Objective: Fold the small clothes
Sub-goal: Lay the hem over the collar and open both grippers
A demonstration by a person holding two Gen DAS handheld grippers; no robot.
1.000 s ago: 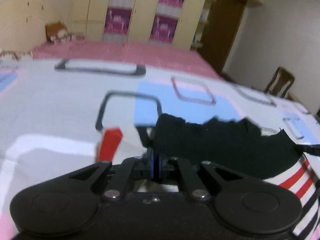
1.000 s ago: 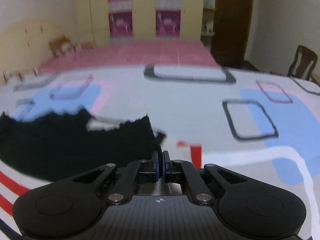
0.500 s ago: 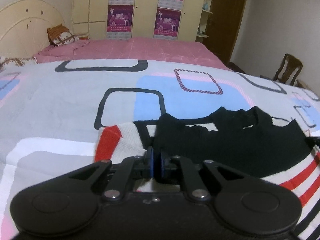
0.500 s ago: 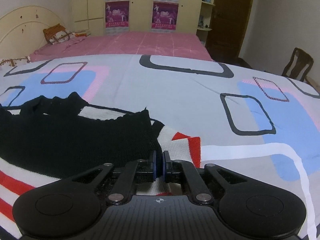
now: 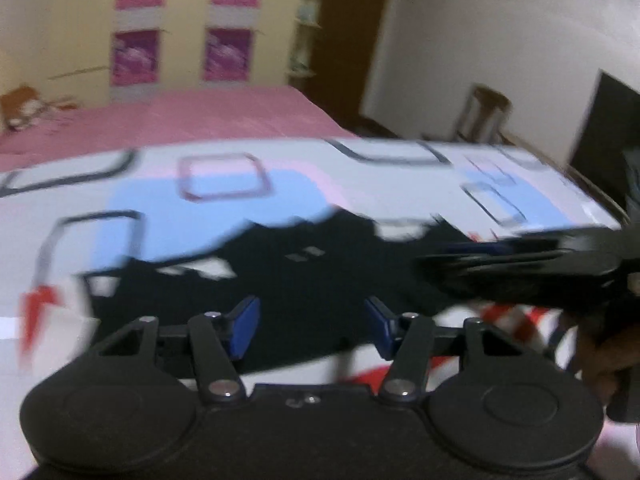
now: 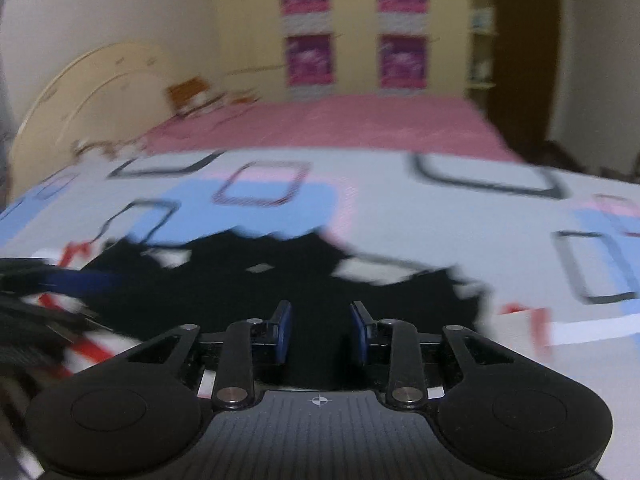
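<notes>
A small sweater (image 5: 304,284) with a black upper part and red, white and black stripes lies flat on the patterned bedspread (image 5: 200,200). My left gripper (image 5: 312,326) is open and empty just above its black part. My right gripper (image 6: 320,330) is open and empty over the same black cloth (image 6: 240,292). Each gripper shows blurred in the other's view, the right gripper (image 5: 520,260) at the right edge of the left wrist view, the left gripper (image 6: 48,284) at the left edge of the right wrist view. Both views are motion-blurred.
A pink bed cover (image 6: 340,124) lies beyond the bedspread, with a headboard (image 6: 80,92) at the left, yellow wardrobes (image 6: 352,28) behind and a dark door (image 6: 524,52). A wooden chair (image 5: 484,116) stands at the right by the wall.
Both grippers were shut on the sweater's shoulders. Both are now open and have let go, and have swung inward toward each other over the black part.
</notes>
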